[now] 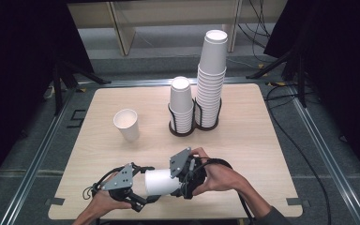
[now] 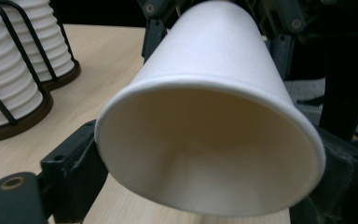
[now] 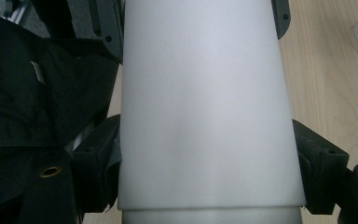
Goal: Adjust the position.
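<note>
On the left of the light wooden table (image 1: 243, 140), a single white paper cup (image 1: 126, 124) stands upright and alone, well apart from everything else. Nearer the person's edge, the left tongs (image 1: 143, 199) come in from the lower left, held in the person's left hand (image 1: 98, 206), and face the wide, open end of a second white paper cup (image 1: 161, 182), which lies on its side above the table between the two tools. In the left gripper view the rim of this held cup (image 2: 209, 140) fills the space between the black jaws; the jaws sit close at either side of the rim, parted a little, and whether they press on it cannot be told. To the right, the right tongs (image 1: 187, 180), gripped by the person's right hand (image 1: 218, 176), close on the narrow end of the same cup; in the right gripper view its white wall (image 3: 205, 107) runs up between the jaws, which clamp it from both sides. Farther back, near the middle of the table, a short stack of paper cups (image 1: 181, 105) and, just to its right, a much taller stack (image 1: 212, 75) stand in a dark wire double holder (image 1: 187, 129).
</note>
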Demonstrator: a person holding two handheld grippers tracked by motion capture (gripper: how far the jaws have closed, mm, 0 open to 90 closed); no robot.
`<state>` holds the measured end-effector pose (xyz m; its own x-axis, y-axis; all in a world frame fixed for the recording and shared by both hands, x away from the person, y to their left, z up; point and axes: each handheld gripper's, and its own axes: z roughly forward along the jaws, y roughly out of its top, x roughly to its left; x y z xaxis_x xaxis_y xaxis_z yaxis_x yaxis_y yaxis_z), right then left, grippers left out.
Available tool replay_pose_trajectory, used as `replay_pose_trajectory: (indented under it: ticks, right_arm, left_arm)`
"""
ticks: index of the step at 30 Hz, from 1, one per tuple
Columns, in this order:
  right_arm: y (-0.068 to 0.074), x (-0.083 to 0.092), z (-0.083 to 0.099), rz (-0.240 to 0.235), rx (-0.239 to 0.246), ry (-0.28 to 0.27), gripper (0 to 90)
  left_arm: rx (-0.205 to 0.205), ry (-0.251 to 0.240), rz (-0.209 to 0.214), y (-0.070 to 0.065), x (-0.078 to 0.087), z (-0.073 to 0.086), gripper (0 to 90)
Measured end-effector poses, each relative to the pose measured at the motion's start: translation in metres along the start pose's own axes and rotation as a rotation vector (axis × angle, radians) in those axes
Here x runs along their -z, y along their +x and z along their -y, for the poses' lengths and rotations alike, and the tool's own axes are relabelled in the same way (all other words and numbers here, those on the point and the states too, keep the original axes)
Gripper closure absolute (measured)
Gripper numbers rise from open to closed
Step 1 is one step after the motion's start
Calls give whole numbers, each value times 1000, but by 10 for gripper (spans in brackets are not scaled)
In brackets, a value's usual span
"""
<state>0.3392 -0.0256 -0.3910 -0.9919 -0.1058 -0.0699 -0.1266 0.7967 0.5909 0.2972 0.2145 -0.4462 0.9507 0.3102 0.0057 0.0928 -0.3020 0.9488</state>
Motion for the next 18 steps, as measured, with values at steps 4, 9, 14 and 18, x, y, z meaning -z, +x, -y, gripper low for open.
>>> replay_pose_trajectory:
  ticks: [4, 9, 14, 18]
  right_arm:
    - [-2, 5, 0, 7, -10, -36, 241]
    - [-8, 14, 4, 26, -45, -109, 241]
    - [-12, 22, 8, 26, -94, -177, 239]
    - [-13, 25, 9, 10, -102, -233, 238]
  left_arm:
    - [49, -66, -10, 3, 3, 2, 63]
    - [92, -139, -48, 5, 9, 0, 79]
    - [145, -153, -71, 8, 10, 1, 81]
    - [174, -205, -64, 7, 10, 0, 65]
